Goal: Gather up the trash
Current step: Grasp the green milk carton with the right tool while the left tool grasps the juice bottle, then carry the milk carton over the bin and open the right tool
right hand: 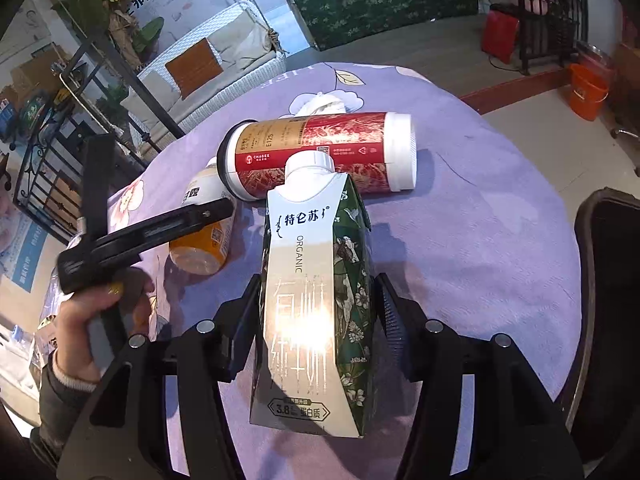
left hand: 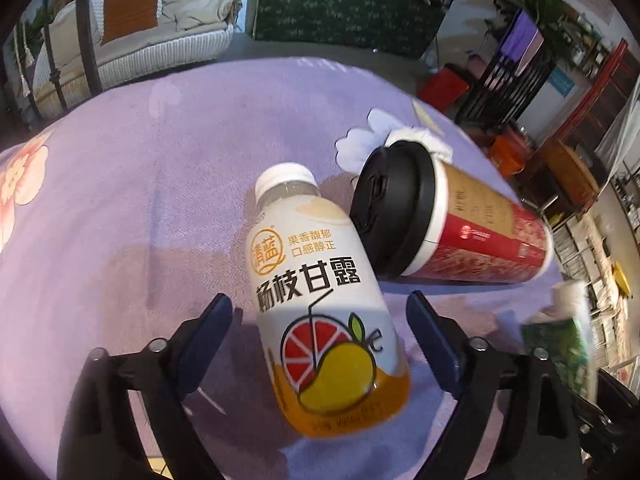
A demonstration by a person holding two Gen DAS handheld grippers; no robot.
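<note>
The white-capped plastic juice bottle with the orange-and-white fruit label (left hand: 320,300) lies on its side on the purple floral-cloth desk (left hand: 140,200), touching the black lid of the toppled red-and-gold paper cup (left hand: 452,220). A crumpled white tissue (left hand: 420,140) sits behind the cup. The left tongs (left hand: 320,336) stand wide, straddling the bottle without contact. The right tongs (right hand: 316,312) hold the green-and-white milk carton (right hand: 316,300), just beside the bottle.

Judgement: the bottle is likely light, smooth and prone to roll; grip it mid-body, across the label.
</note>
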